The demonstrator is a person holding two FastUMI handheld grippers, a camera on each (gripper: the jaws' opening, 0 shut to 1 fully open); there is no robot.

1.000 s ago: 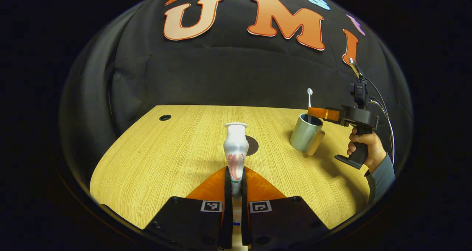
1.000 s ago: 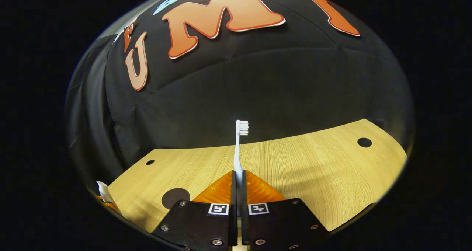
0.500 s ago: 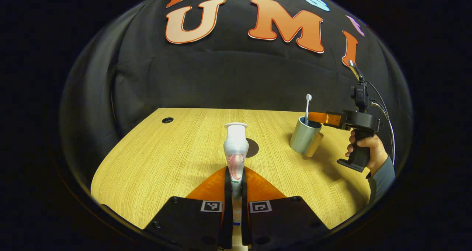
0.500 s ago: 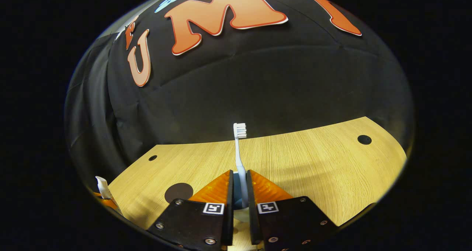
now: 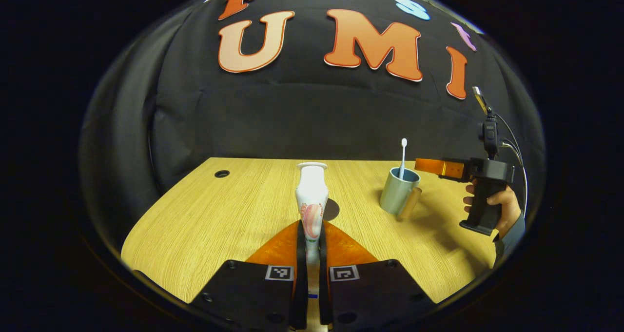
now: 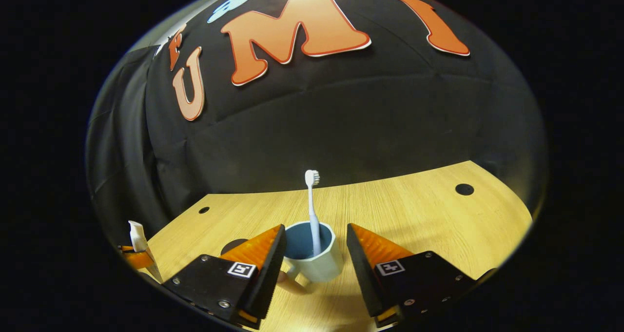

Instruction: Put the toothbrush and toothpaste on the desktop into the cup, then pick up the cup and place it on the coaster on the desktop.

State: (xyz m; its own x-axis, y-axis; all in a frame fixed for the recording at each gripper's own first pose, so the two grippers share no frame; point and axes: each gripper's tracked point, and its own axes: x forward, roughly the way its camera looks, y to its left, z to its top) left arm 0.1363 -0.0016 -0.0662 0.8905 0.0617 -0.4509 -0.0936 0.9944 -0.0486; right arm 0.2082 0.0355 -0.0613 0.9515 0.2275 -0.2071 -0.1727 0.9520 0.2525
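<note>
Right gripper (image 6: pixel 314 244) has released the toothbrush (image 6: pixel 312 210), upright in cup (image 6: pixel 319 266).

Dim booth, warm overhead light, soft shadows, fisheye edge warp.

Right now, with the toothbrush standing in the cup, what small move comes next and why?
Probably carry the left gripper toward the cup. It is shut on the toothpaste, held upright. The toothbrush already stands in the cup, and the right gripper is open with its fingers apart on either side of it. The toothpaste is the one item left to go in, before the cup goes to the coaster.
</note>
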